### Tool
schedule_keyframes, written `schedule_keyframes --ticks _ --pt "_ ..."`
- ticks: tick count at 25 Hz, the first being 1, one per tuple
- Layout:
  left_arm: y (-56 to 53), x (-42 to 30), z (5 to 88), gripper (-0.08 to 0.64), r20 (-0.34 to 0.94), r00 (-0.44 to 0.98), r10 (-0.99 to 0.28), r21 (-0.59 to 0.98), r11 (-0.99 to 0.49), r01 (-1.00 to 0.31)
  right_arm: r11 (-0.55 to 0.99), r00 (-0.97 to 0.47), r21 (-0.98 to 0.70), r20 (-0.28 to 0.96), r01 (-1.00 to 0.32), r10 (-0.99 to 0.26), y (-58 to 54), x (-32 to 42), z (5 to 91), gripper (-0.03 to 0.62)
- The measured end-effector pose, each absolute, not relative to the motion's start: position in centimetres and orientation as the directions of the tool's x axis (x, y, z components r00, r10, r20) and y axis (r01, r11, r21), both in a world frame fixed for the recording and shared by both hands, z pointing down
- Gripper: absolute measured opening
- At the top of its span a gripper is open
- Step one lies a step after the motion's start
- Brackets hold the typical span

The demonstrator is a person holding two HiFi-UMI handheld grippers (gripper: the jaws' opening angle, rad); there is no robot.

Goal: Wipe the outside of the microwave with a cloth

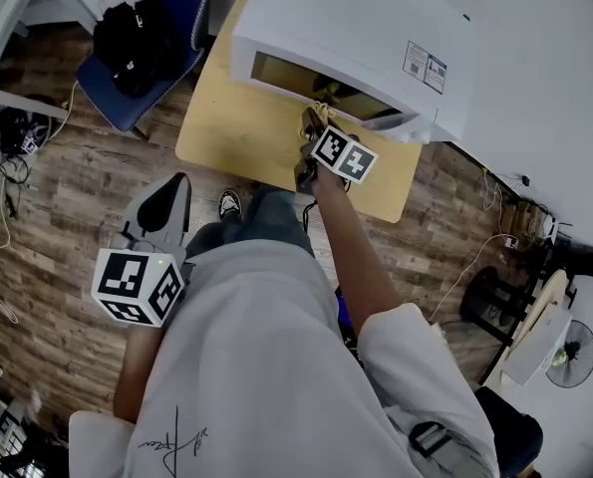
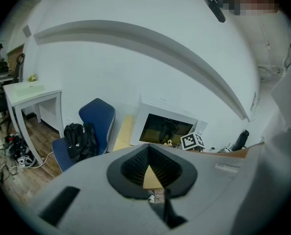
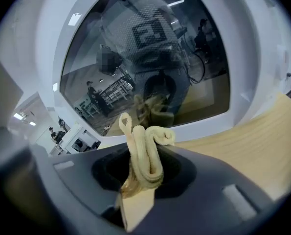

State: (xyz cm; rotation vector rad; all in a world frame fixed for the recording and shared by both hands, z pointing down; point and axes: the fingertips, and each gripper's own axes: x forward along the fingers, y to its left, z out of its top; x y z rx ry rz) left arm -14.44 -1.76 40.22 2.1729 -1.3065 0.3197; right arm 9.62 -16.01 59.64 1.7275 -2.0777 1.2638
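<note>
Wood-plank floor [image 1: 57, 237], with one pale table [image 1: 216, 132] at 12 o'clock in the head view.

Item 1: right gripper [image 1: 312, 127], jaws clamped on a folded yellow cloth [image 3: 145, 153] (a loop stands proud of the tips).

Item 2: microwave [image 1: 366, 28], white, on the table. Its dark door window [image 3: 150, 58] fills the right gripper view. The cloth sits near the lower door frame at 6 o'clock; contact cannot be confirmed.

Item 3: left gripper [image 1: 174, 189], at 8 o'clock, jaws together on nothing, well apart from the table.

Item 4: blue chair [image 1: 127, 106] carrying a black bag [image 1: 137, 33], at 10 o'clock.

Handling note: judged to be a wiping stroke on the door face. Present the cloth's soft fold to the surface, not the hard jaw tips. Sweep in overlapping passes across frame and glass, then the top and sides. Light pressure should stop the oven sliding on the table.
</note>
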Motion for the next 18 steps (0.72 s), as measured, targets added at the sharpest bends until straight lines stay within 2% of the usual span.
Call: schedule_keyframes --ticks 18 --pt "-0.7 -18.4 40.9 -0.009 0.499 0.391 -0.774 0.358 -0.227 -0.906 0.092 -0.47 -0.561 0.579 -0.823 -0.666 -18.7 0.5 60.0 0.118"
